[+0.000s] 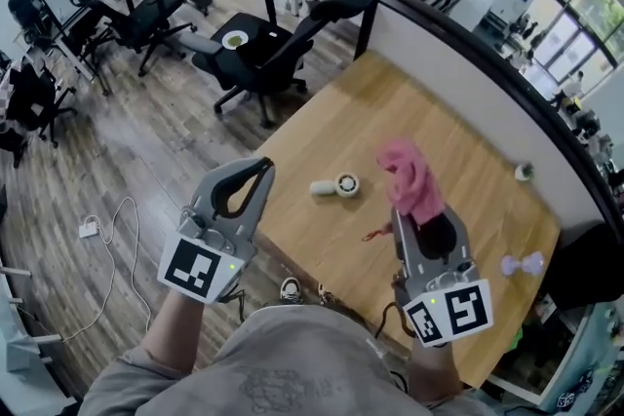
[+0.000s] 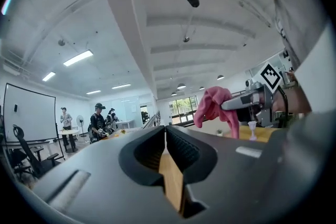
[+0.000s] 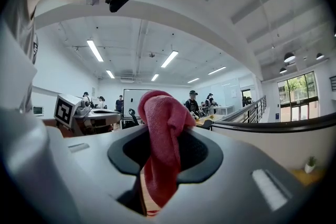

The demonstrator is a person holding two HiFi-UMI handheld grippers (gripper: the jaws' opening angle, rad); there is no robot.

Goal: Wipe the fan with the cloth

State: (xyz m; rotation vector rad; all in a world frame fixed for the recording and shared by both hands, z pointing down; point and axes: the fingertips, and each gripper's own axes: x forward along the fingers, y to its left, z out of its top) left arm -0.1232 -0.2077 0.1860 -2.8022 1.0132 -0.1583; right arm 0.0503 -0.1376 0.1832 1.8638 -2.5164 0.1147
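Observation:
A small white hand fan point(image 1: 336, 186) lies on its side on the wooden table point(image 1: 468, 132), in the gap between my two grippers. My right gripper point(image 1: 415, 212) is shut on a pink cloth point(image 1: 410, 180); the cloth bunches up out of the jaws and also hangs below them point(image 3: 163, 131). My left gripper point(image 1: 263, 169) is held up at the table's left edge, jaws together with nothing between them point(image 2: 166, 131). Both grippers point level, raised above the table. In the left gripper view the right gripper point(image 2: 242, 103) shows with the cloth point(image 2: 212, 105) at its tip.
A black office chair point(image 1: 263, 44) stands just past the table's far left corner. A small white object point(image 1: 524, 171) and a pale purple item point(image 1: 524, 263) sit near the table's right side. A white cable point(image 1: 117, 229) lies on the floor. People stand far off.

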